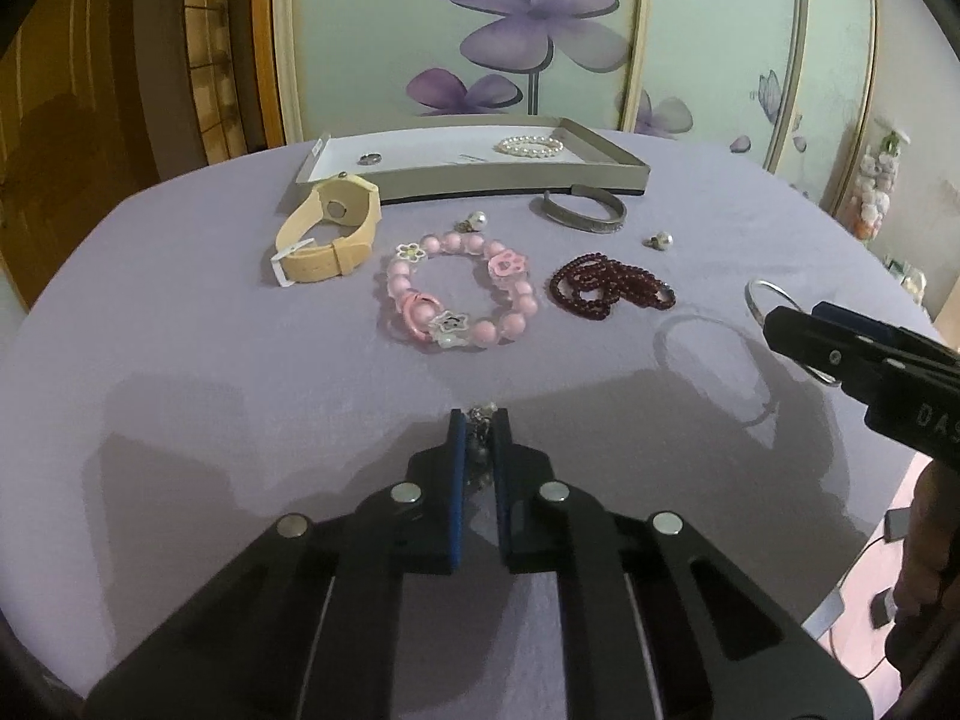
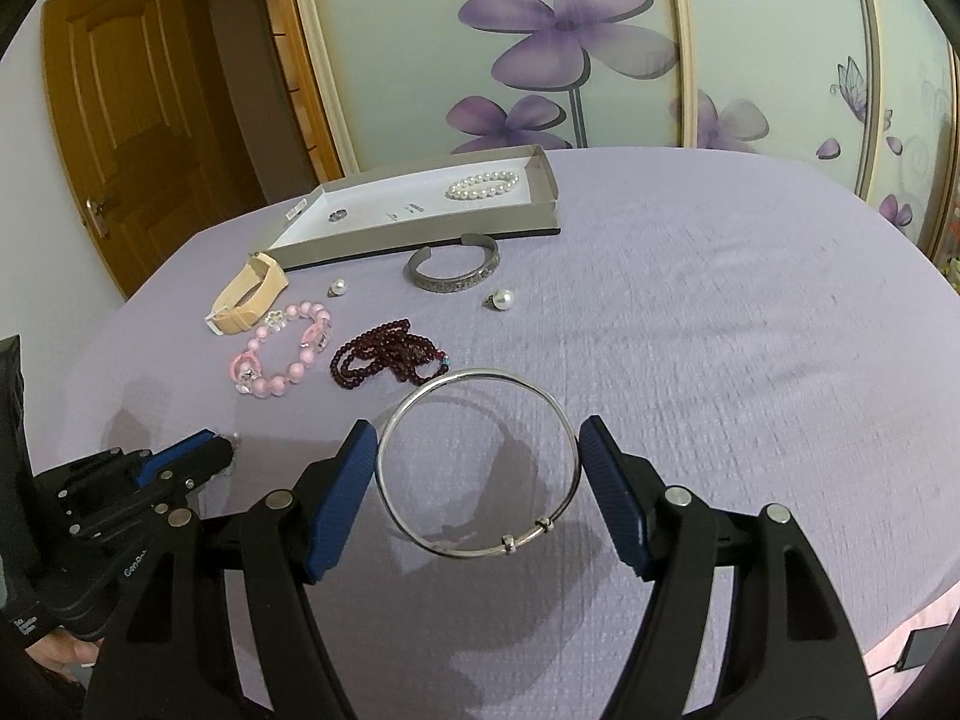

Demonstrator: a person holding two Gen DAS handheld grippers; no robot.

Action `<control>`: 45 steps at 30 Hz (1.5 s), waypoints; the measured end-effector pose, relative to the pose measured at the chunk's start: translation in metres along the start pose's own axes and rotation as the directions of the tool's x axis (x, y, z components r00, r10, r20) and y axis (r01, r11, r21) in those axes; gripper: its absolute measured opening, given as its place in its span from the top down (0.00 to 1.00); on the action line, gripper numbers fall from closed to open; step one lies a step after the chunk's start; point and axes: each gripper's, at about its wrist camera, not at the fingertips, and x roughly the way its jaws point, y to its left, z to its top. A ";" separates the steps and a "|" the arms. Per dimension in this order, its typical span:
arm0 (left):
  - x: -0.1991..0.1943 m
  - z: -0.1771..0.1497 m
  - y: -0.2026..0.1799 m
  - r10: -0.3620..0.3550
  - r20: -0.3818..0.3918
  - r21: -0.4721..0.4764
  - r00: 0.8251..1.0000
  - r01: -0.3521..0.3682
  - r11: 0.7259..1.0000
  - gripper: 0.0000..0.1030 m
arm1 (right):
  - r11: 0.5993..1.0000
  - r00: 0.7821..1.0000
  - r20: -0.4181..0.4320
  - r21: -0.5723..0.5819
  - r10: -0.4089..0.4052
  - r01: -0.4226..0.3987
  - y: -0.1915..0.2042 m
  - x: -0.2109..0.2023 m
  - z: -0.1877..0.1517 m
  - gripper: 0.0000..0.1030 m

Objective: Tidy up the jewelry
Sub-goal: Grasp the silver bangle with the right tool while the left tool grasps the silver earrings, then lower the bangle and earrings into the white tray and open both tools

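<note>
From left to right we count one beige watch (image 2: 247,295), one pink bead bracelet (image 2: 282,354), two pearl earrings, one dark red bead strand (image 2: 384,355) and one grey cuff (image 2: 454,271) on the purple cloth (image 2: 720,324), with bare cloth stretching right. Our left gripper (image 1: 480,420) pinches a small beaded piece (image 1: 480,444). Our right gripper (image 2: 478,450) clamps the silver bangle (image 2: 478,462) across its width, lifted above the cloth. The tray (image 2: 420,243) at the far edge holds one pearl bracelet (image 2: 482,185) and one ring (image 2: 337,215).

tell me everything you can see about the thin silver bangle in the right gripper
The thin silver metal bangle is a plain, shiny round hoop with two small sliding collars on its near side. It sits between the blue-padded fingers of the right gripper, spanning the gap, tilted, and seemingly lifted off the lilac tablecloth, where it casts a ring shadow. In the left wrist view the gripper hides most of it.
</note>
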 end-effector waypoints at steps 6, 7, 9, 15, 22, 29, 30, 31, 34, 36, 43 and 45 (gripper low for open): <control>-0.013 0.005 0.019 -0.072 0.004 -0.039 0.997 0.072 0.997 0.93 | 1.000 1.000 0.025 0.002 0.006 -0.006 0.000 -0.008 0.007 0.31; -0.018 0.009 0.023 -0.076 0.018 -0.041 0.997 0.076 0.996 0.93 | 1.000 0.999 0.031 0.000 0.007 -0.007 0.001 -0.010 0.009 0.31; -0.028 0.015 0.029 -0.072 0.043 -0.041 0.996 0.074 0.996 0.94 | 1.000 0.999 0.046 -0.003 0.008 -0.008 0.001 -0.014 0.013 0.31; -0.063 0.047 0.057 -0.056 0.137 -0.073 0.989 0.066 0.995 0.94 | 1.000 0.996 0.084 -0.018 0.019 -0.017 0.005 -0.023 0.025 0.31; -0.100 0.086 0.076 -0.015 0.235 -0.072 0.972 0.033 0.997 0.94 | 0.999 0.993 0.113 -0.039 0.025 -0.020 0.008 -0.025 0.040 0.31; -0.117 0.120 0.081 0.020 0.281 -0.063 0.959 -0.003 0.998 0.94 | 0.997 0.988 0.149 -0.070 0.028 -0.018 0.017 -0.026 0.059 0.31; -0.117 0.123 0.082 0.024 0.283 -0.066 0.959 -0.005 0.998 0.94 | 0.997 0.988 0.153 -0.073 0.029 -0.018 0.017 -0.026 0.061 0.31; -0.117 0.128 0.084 0.028 0.285 -0.070 0.958 -0.009 0.998 0.94 | 0.997 0.987 0.158 -0.076 0.030 -0.018 0.018 -0.026 0.064 0.31; -0.116 0.139 0.085 0.028 0.288 -0.073 0.957 -0.007 0.997 0.94 | 0.996 0.985 0.167 -0.082 0.032 -0.019 0.019 -0.024 0.071 0.31; -0.114 0.146 0.086 0.026 0.289 -0.072 0.957 -0.006 0.997 0.94 | 0.996 0.985 0.171 -0.086 0.035 -0.021 0.020 -0.022 0.077 0.31; -0.103 0.178 0.088 0.042 0.298 -0.070 0.954 -0.022 0.997 0.94 | 0.994 0.983 0.181 -0.106 0.039 -0.020 0.023 -0.011 0.096 0.31; -0.097 0.188 0.088 0.047 0.302 -0.069 0.952 -0.027 0.997 0.94 | 0.994 0.982 0.184 -0.107 0.036 -0.016 0.023 -0.005 0.104 0.31</control>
